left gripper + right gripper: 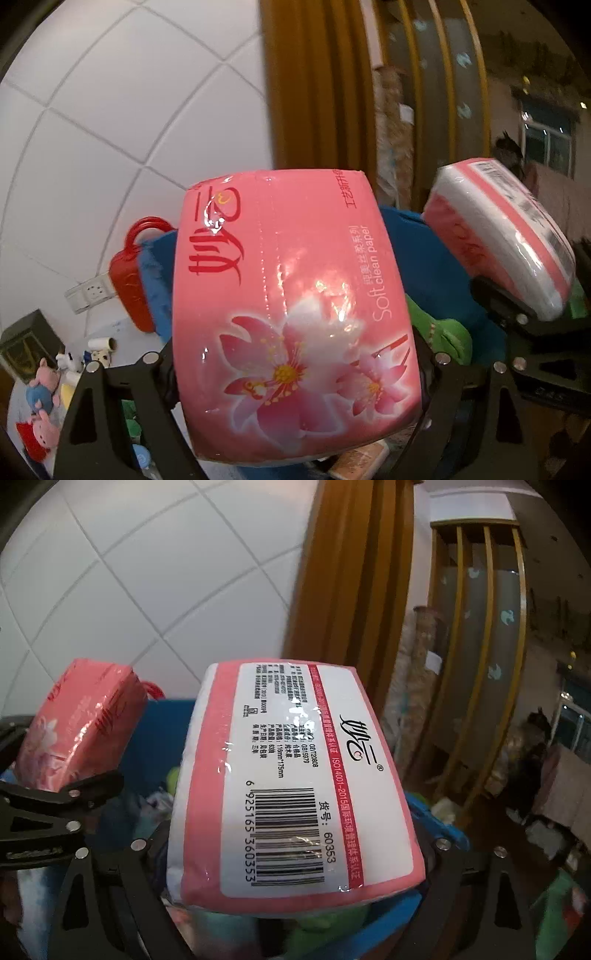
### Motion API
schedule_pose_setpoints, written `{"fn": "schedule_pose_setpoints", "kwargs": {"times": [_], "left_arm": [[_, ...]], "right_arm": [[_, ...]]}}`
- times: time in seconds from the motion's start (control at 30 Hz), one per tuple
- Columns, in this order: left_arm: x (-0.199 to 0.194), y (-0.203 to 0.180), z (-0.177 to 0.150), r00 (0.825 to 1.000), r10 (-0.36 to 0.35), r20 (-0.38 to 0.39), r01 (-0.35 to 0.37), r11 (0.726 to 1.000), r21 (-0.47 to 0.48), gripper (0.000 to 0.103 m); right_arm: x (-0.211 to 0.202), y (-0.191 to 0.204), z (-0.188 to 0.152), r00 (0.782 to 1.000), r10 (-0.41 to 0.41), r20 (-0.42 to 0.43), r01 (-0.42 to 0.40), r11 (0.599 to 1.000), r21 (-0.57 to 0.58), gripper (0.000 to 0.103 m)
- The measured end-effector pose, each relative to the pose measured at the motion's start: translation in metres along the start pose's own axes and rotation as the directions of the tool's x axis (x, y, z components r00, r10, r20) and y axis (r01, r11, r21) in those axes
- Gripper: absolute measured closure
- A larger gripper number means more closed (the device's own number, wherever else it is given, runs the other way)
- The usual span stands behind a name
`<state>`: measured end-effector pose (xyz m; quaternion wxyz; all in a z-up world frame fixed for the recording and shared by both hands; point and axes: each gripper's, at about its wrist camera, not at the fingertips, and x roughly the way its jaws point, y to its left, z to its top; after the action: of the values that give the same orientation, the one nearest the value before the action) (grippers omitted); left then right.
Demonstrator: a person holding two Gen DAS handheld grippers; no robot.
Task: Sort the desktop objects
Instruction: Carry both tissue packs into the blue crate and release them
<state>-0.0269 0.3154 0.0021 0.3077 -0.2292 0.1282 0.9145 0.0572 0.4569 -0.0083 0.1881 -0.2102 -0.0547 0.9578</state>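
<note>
Two pink tissue packs are aloft, one in each tool, side by side over a blue bin (173,716).

Left tool (295,369): jaws stand wide, clamped across the flanks of the flower-print tissue pack (291,314), printed face up toward the camera. The pack fills the whole gap, which is likely why the jaws are so far apart. To its left and below, small plush toys (44,384) lie on the white tabletop (122,328); a red handled case (129,280) stands behind the pack, against the bin's far wall.

Right tool (291,849): also gripping across the width of its load, the barcode-side tissue pack (291,786), label face up. Beneath it the bin holds soft green and pale items, too blurred to name.

Judgement: both packs seem carried toward the bin for dropping; each is pinched at the near end, so the far end may sag.
</note>
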Motion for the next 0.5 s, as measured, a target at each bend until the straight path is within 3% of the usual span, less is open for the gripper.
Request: {"fn": "schedule_pose_setpoints", "kwargs": {"times": [0.23, 0.4, 0.5], "left_arm": [[0.008, -0.025, 0.009, 0.999, 0.008, -0.033, -0.007, 0.999, 0.047, 0.014], [0.014, -0.035, 0.009, 0.997, -0.019, -0.069, 0.024, 0.997, 0.076, 0.01], [0.015, -0.037, 0.01, 0.996, 0.005, -0.085, 0.002, 0.997, 0.083, 0.004]], "right_arm": [[0.028, -0.024, -0.009, 1.0, -0.012, -0.028, 0.011, 1.0, -0.015, 0.012], [0.055, -0.037, -0.018, 0.992, 0.029, -0.125, -0.031, 0.999, -0.016, 0.011], [0.058, -0.039, -0.025, 0.99, 0.038, -0.133, -0.039, 0.999, -0.002, 0.002]]}}
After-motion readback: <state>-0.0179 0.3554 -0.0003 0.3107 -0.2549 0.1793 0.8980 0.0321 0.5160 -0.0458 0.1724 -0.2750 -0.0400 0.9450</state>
